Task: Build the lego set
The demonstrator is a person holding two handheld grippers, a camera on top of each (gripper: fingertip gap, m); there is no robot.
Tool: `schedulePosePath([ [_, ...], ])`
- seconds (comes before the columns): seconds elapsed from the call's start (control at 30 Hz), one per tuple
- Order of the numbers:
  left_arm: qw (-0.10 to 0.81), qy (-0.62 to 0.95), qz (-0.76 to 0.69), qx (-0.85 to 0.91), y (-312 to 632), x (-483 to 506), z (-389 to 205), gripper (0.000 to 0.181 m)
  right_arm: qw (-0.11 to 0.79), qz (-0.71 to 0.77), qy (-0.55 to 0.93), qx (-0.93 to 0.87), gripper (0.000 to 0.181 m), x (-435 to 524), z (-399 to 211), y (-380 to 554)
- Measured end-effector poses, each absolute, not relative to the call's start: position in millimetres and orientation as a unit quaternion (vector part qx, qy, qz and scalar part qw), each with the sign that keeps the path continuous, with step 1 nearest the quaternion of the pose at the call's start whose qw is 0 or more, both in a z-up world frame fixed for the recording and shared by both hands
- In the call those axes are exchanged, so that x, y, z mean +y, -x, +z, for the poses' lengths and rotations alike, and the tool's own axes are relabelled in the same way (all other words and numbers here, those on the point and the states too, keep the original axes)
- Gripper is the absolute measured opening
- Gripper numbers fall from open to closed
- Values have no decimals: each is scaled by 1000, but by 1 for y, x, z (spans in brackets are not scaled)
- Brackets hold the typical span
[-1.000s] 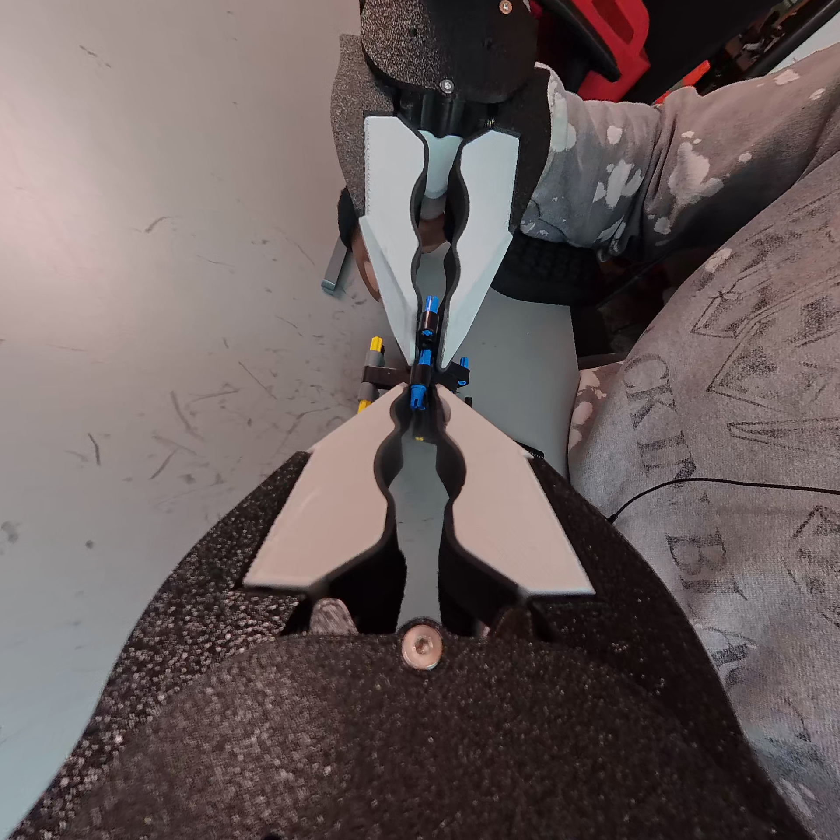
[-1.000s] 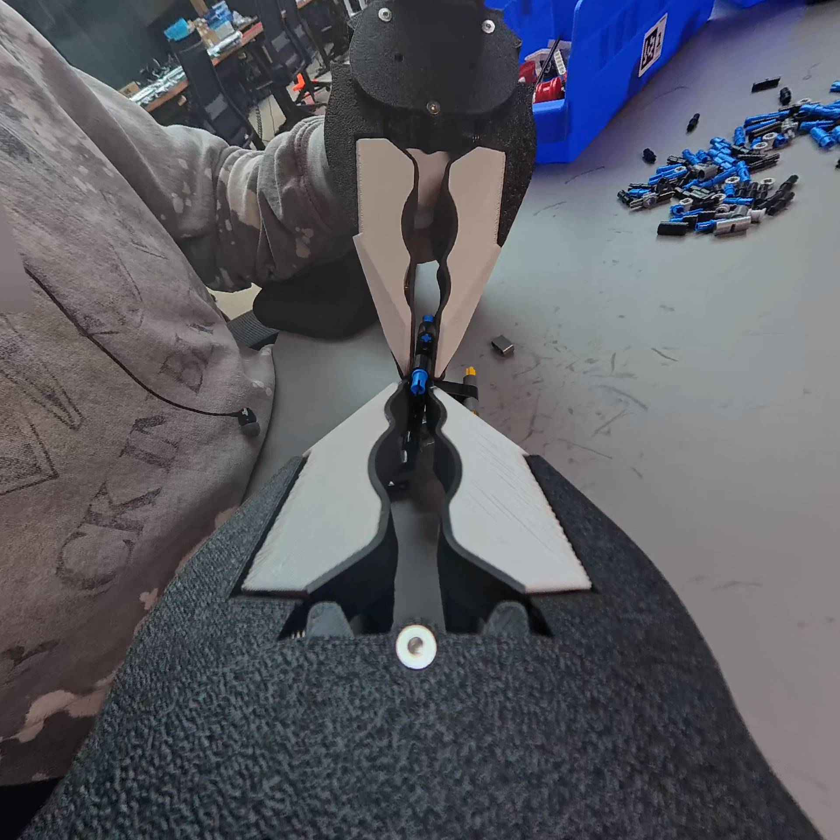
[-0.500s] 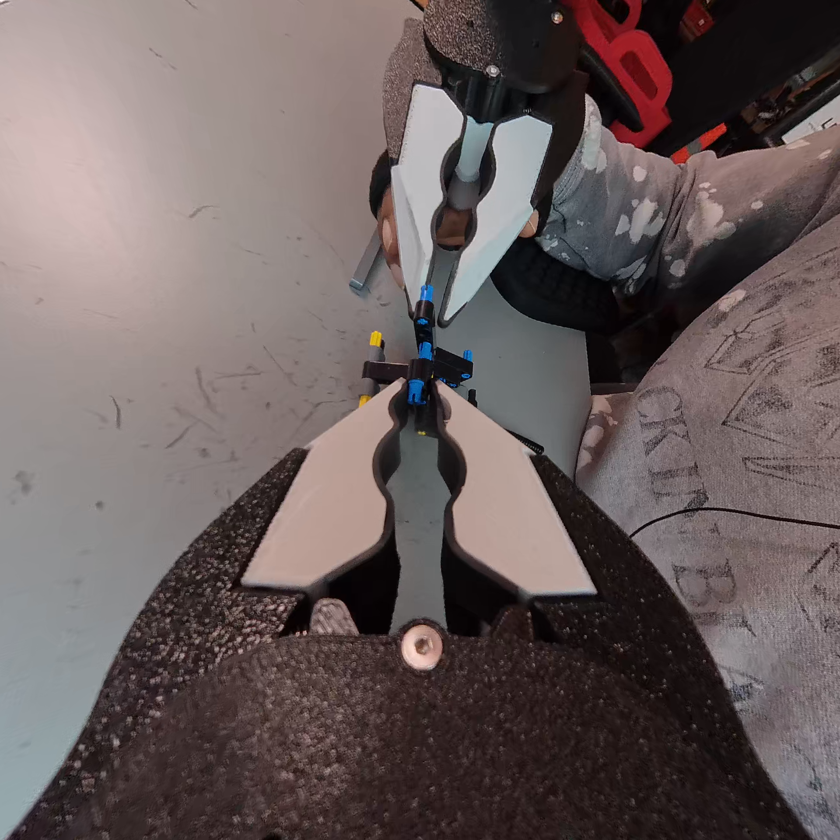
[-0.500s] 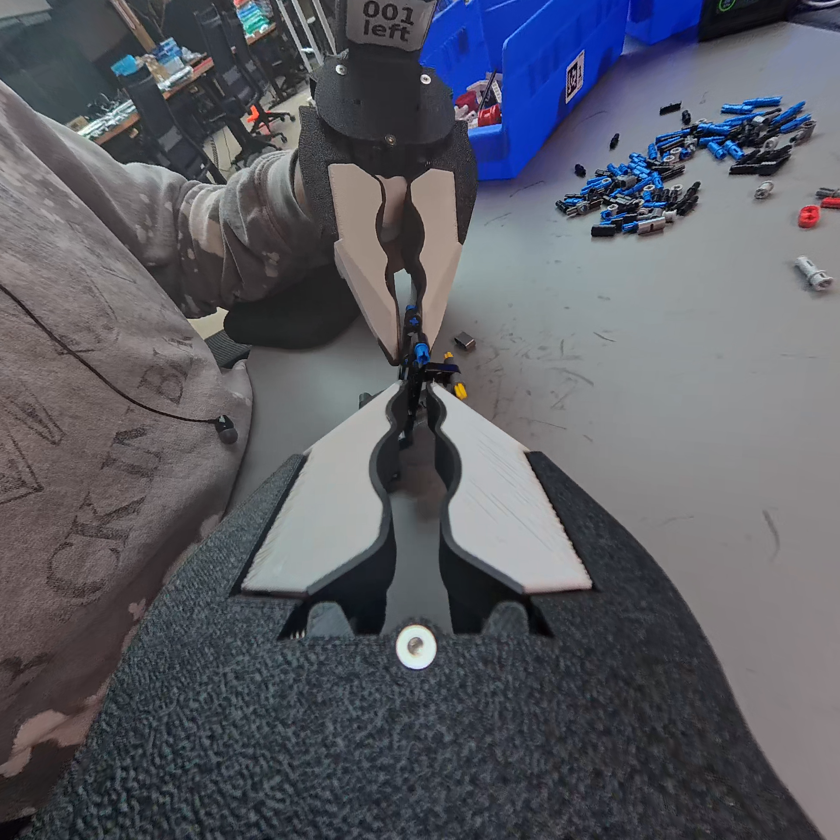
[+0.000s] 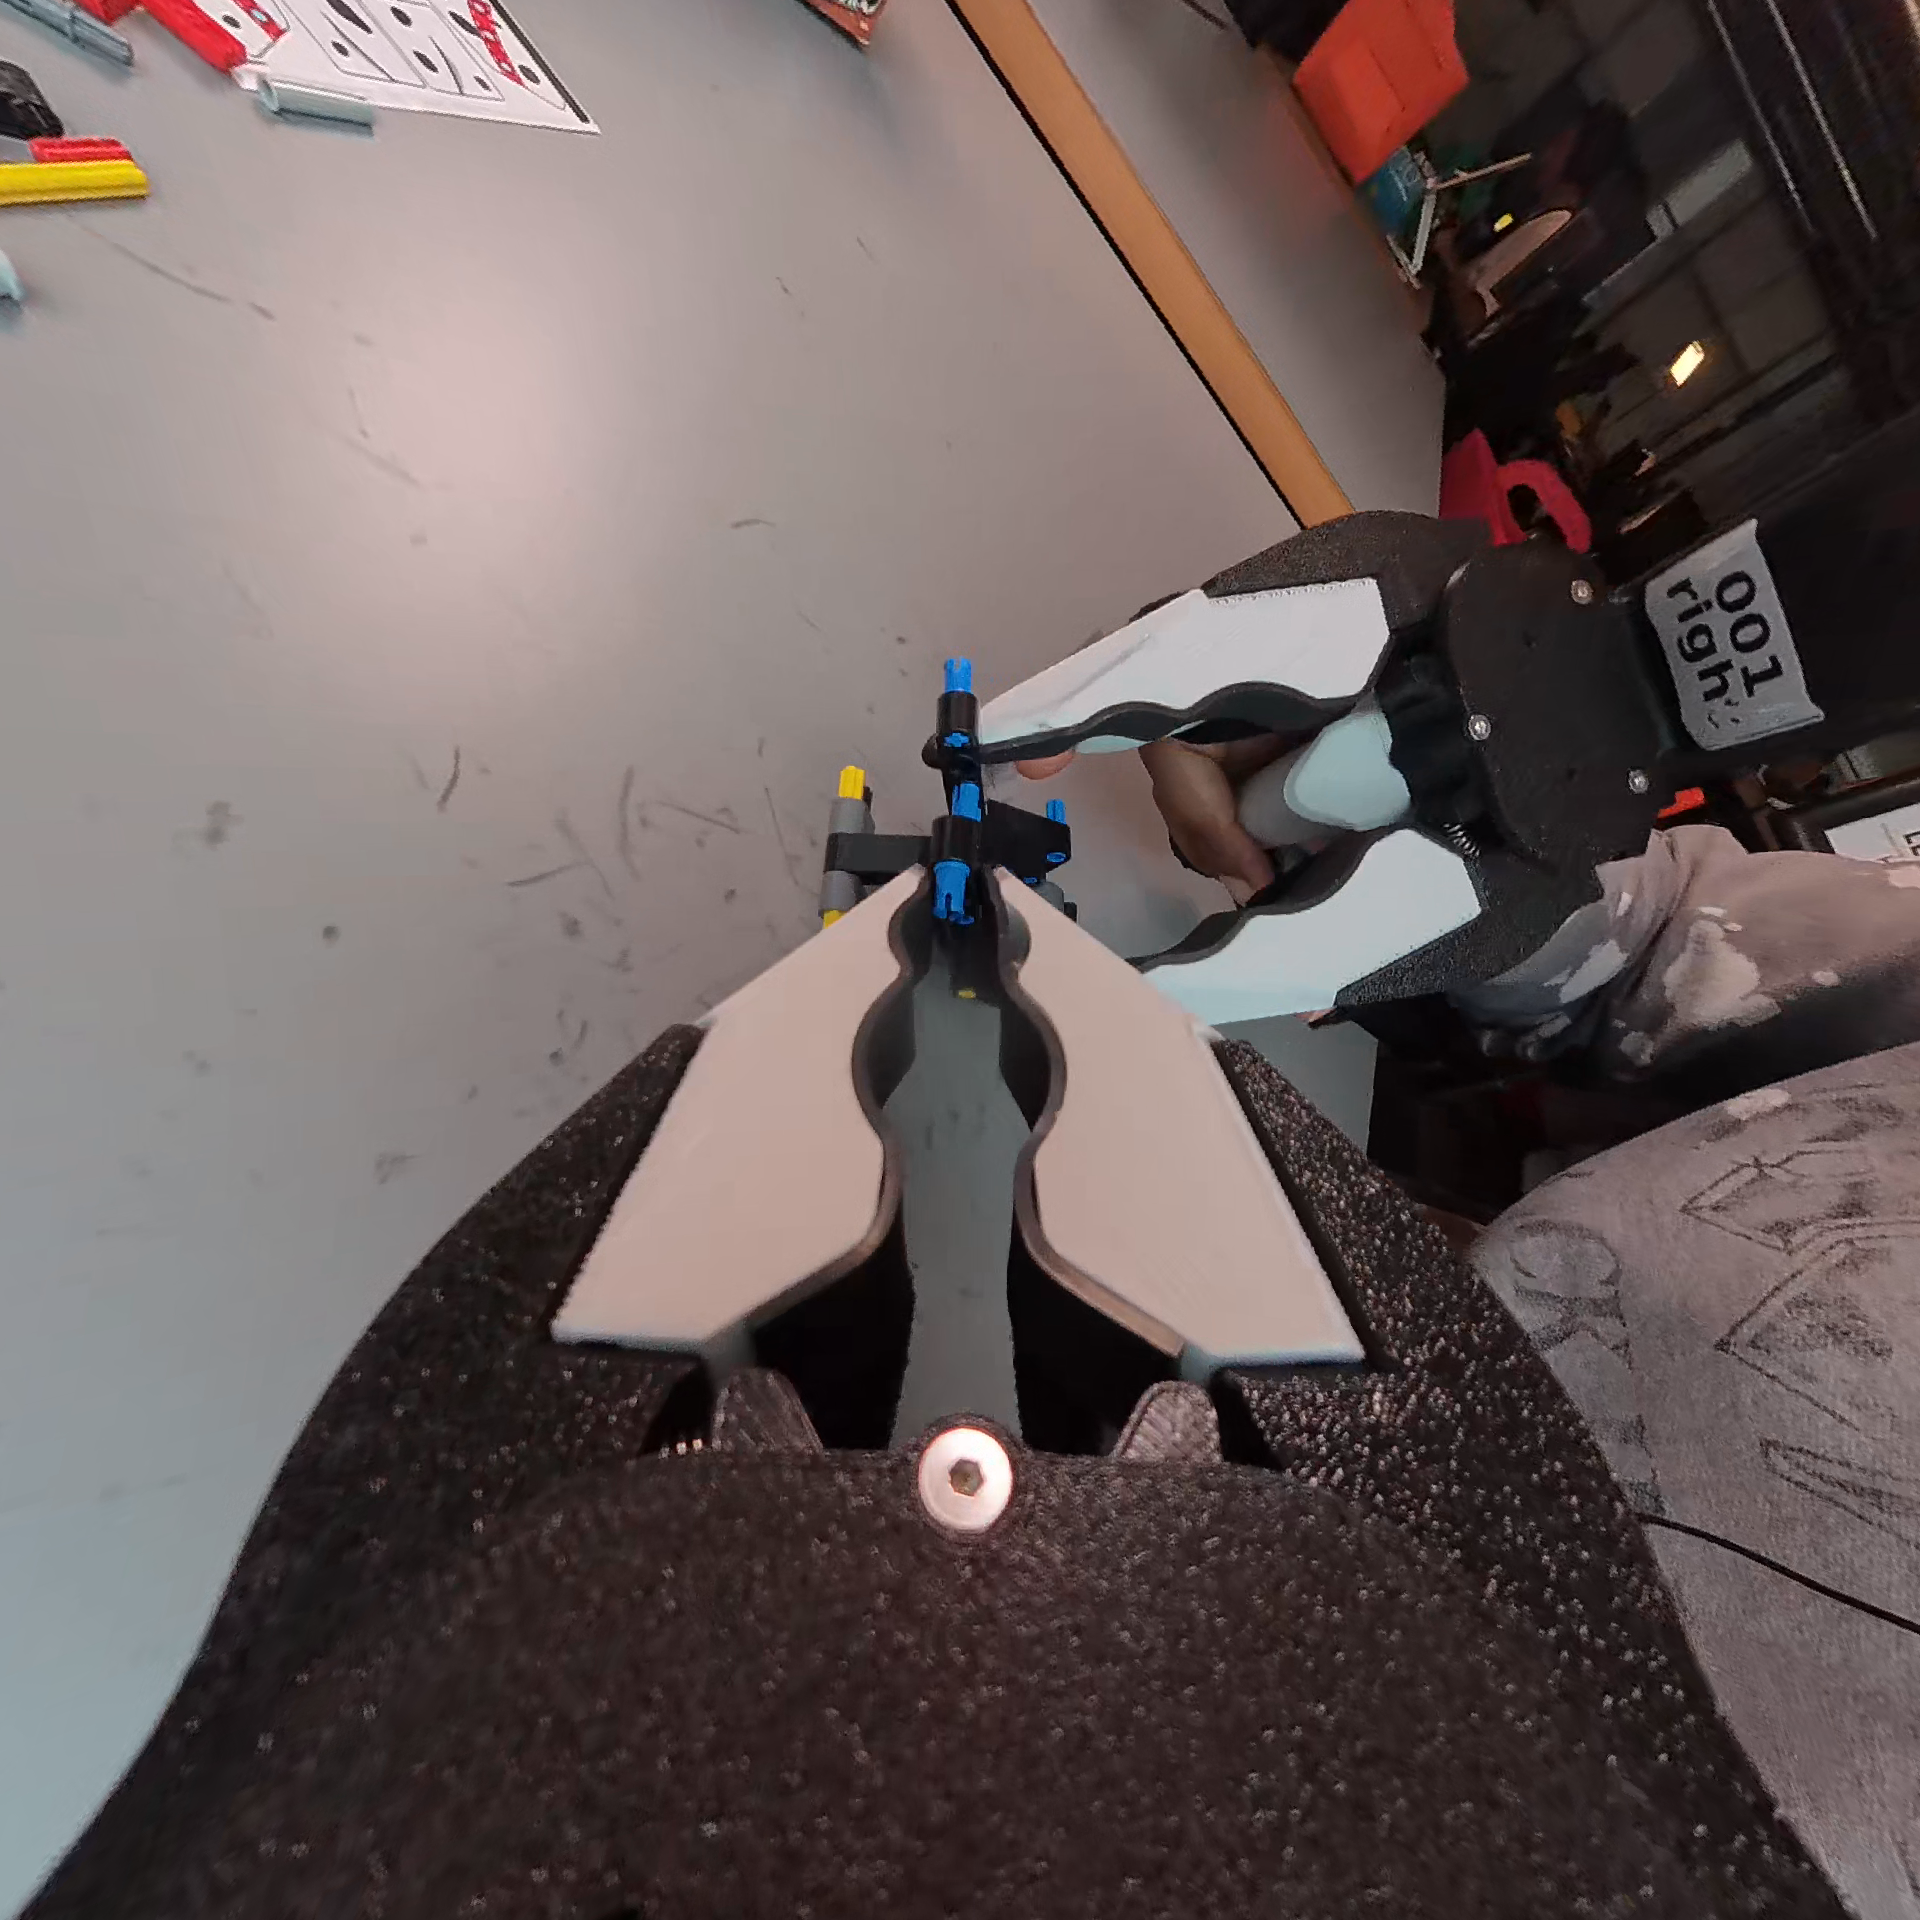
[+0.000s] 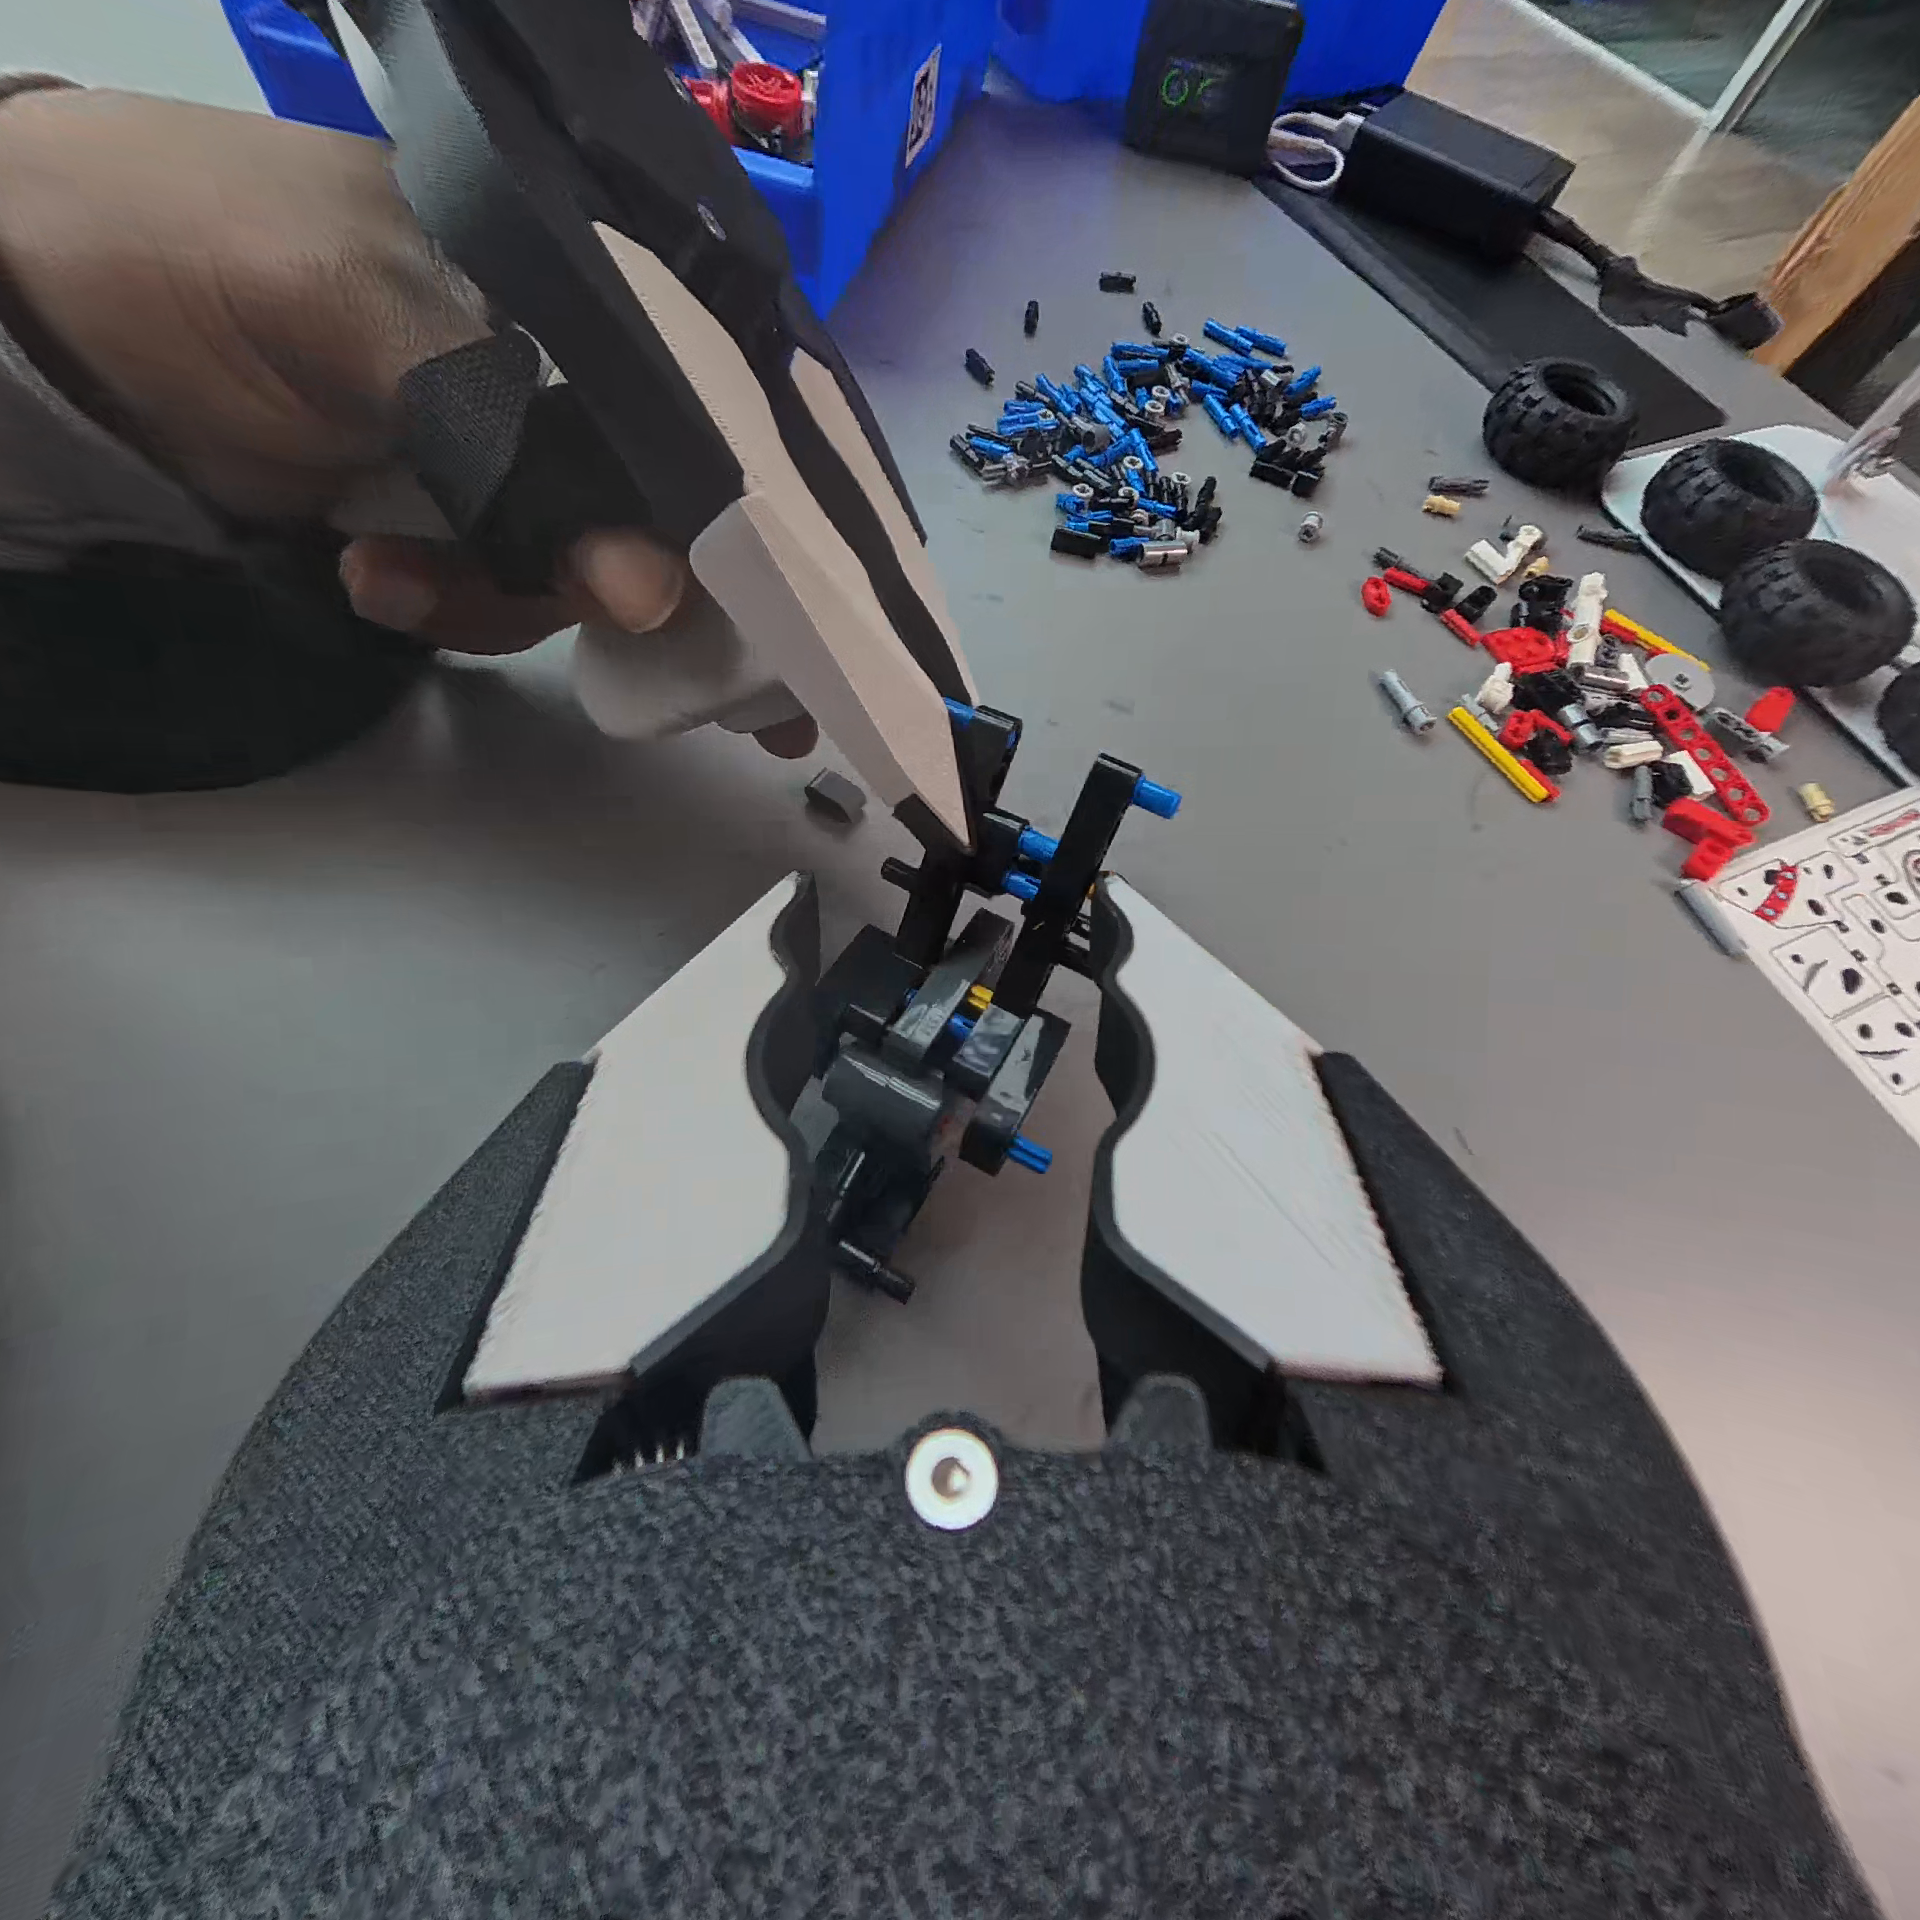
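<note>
Left gripper (image 5: 958,902) clamped on the small black-and-blue lego assembly (image 5: 956,847), raised clear of the grey table (image 5: 520,540) near its wooden edge. Right gripper (image 6: 951,940) spread wide, fingers either side of the assembly without gripping, entering side-on in the left wrist view. Loose pile of blue and black pins (image 6: 1143,436), black tyres (image 6: 1725,509) and red parts (image 6: 1621,686) well apart toward the far edge.
</note>
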State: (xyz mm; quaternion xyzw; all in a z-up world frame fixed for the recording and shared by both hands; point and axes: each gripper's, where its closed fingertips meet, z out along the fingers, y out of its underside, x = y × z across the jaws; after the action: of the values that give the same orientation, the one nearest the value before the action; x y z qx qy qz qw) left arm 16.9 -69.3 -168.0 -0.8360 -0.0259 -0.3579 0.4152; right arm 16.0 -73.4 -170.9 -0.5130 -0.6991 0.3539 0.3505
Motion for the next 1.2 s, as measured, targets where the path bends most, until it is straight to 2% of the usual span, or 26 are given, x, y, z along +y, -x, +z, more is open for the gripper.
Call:
schedulePosePath([
  [0.07, 417, 838, -351, -32, -17, -69, -168, 8, 366, 339, 518, -694, 53, -73, -172, -12],
  [0.17, 416, 842, -341, -34, -18, -71, -169, 8, 408, 325, 502, -690, 32, -66, -168, -8],
  [0.2, 418, 841, -342, -35, -19, -72, -168, 8, 406, 332, 497, -691, 31, -67, -167, -8],
  [0.5, 372, 840, -395, -17, -20, -86, -165, 24, 411, 354, 422, -727, 31, -74, -167, -13],
  [0.7, 358, 840, -408, -14, -28, -83, -169, 10, 411, 365, 411, -727, 31, -69, -167, -14],
  [0.9, 325, 814, -477, -63, -29, -79, -168, 9, 426, 348, 386, -740, 33, -67, -170, -14],
  [1.2, 316, 819, -475, -66, -32, -77, -167, 12, 432, 354, 379, -738, 32, -70, -169, -16],
])
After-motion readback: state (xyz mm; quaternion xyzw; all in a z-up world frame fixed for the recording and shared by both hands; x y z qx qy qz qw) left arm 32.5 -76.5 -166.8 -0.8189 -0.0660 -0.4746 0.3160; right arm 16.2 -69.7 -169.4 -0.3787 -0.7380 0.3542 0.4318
